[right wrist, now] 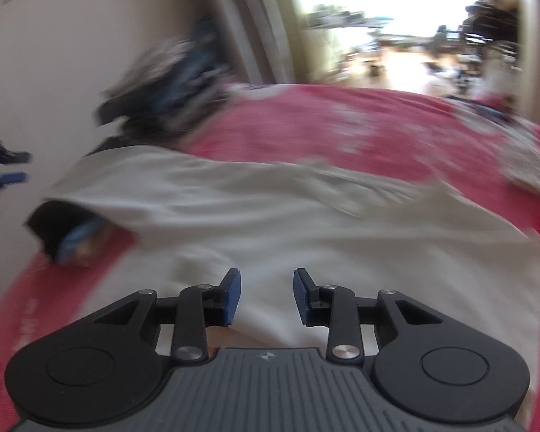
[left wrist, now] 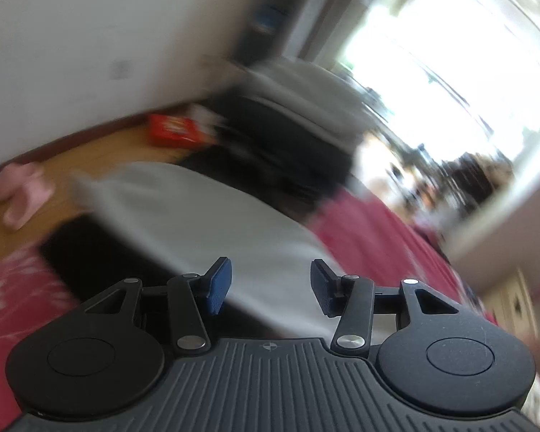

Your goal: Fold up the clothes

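Observation:
A white garment lies spread on a red patterned bedspread. It has a black sleeve end at the left. In the left wrist view the same white garment lies ahead with a black part at its left. My left gripper is open and empty just above the garment's near edge. My right gripper is open and empty over the garment's near part. The left gripper's fingertips show at the far left of the right wrist view. Both views are motion-blurred.
A dark pile of clothes lies at the bed's far left by the wall. In the left wrist view a red box and pink slippers sit on the wooden floor. A bright doorway lies beyond the bed.

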Demonstrator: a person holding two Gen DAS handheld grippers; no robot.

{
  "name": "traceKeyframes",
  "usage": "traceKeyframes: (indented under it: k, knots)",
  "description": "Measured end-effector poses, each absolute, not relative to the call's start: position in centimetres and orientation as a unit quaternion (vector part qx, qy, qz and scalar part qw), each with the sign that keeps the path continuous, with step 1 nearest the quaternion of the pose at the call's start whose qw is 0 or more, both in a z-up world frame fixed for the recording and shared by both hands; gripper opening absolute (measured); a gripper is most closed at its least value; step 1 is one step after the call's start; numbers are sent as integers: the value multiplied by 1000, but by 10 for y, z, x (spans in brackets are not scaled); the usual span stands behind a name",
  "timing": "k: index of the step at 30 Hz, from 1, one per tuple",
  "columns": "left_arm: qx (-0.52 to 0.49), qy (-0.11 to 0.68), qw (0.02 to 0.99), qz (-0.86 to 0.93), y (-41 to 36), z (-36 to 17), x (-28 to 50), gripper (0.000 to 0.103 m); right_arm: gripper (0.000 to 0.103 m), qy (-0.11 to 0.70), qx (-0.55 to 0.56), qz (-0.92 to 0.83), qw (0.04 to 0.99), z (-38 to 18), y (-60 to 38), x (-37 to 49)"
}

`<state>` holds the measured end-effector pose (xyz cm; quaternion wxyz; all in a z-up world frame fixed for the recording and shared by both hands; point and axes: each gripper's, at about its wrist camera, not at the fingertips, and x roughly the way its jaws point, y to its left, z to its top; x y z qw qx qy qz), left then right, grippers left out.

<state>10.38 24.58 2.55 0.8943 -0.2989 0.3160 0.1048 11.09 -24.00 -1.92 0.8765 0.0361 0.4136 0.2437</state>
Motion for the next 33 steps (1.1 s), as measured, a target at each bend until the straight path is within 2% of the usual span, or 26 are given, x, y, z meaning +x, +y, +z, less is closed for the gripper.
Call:
traceKeyframes:
  k: [4,8,13,22,23,25,30,33]
  knots:
    - [-343,291,881,145,296,6,95,53,44,435,41,309,845,13,-150,141]
    - [-404,273,858,160,337,-15,87,56,50,456,53,357,813,23,-51,177]
    - [-477,253,827,156,375,-37,81,57,49,482,94,379,784,11,60,214]
    - [-486,263,820,151,387,-50,102,56,42,517,141,366,761,-58,156,242]
    - [-484,267,819,153,386,-52,106,54,38,526,139,356,760,-68,159,243]
    - [-478,274,820,157,385,-54,110,50,38,533,136,348,759,-79,162,243]
    - [-467,282,820,175,381,-57,116,16,38,530,134,352,760,-86,160,242]
    - [-489,286,800,198,387,-57,109,14,37,531,140,353,757,-86,158,243]
